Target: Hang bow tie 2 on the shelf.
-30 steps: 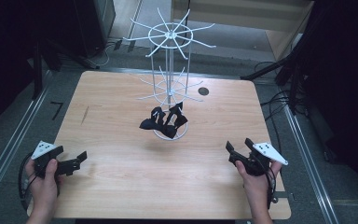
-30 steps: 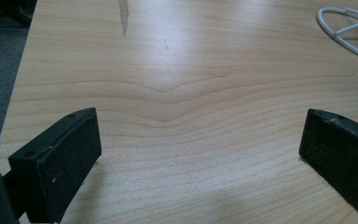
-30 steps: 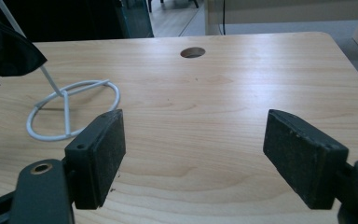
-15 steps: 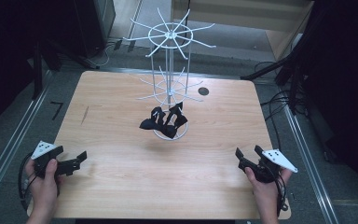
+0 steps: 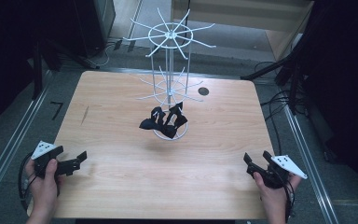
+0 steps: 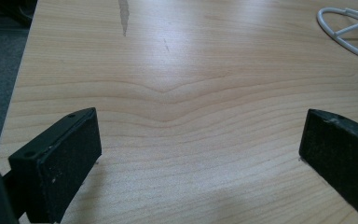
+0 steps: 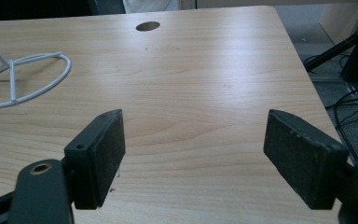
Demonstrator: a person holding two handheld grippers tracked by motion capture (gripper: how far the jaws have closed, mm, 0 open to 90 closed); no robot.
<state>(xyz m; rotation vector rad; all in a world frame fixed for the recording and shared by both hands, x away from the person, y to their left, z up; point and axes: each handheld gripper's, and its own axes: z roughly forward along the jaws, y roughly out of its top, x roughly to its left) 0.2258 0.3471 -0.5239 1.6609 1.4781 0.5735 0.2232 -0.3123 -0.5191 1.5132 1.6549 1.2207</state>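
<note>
The left tool [image 5: 77,160] is being held low over the tabletop [image 5: 121,186] near its front left corner, with its jaws spread wide and nothing between them. The right tool [image 5: 251,164] is being held near the front right corner, its jaws likewise spread apart and empty. A white wire display stand [image 5: 170,70] is being carried by the tabletop at the middle, towards the back edge, and several black bows [image 5: 164,120] are being kept in a cluster at its round base, well apart from both tools. A round cable hole [image 5: 203,91] is being shown near the back edge, just beside the stand.
</note>
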